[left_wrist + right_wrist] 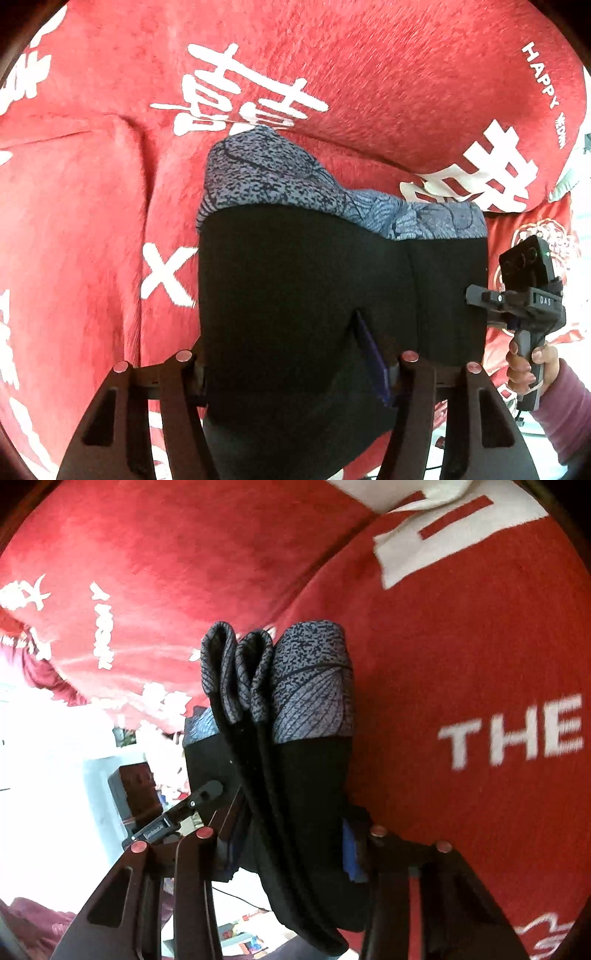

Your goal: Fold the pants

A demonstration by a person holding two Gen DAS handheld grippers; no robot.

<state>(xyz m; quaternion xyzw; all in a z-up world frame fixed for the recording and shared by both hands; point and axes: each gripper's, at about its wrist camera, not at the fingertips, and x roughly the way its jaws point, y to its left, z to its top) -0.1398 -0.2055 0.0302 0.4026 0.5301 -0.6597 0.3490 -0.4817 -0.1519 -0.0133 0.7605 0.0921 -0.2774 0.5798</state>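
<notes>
The folded pants [295, 280] are black with a grey-blue patterned waistband [266, 173]. In the left wrist view they fill the gap of my left gripper [295, 369], which is shut on their lower part. They hang over the red blanket. A finger [480, 296] of the right gripper touches their right edge. In the right wrist view the pants [306, 794] show edge-on as several stacked layers with the waistband [310, 686] on top. My right gripper [291, 834] is shut on that stack. A finger [199, 794] of the left gripper reaches in from the left.
A red fleece blanket [332, 55] with white characters and letters covers the surface under and behind the pants. A hand [524, 365] in a purple sleeve [565, 406] holds the right gripper's handle. A bright white area [55, 757] with small clutter lies off the blanket's edge.
</notes>
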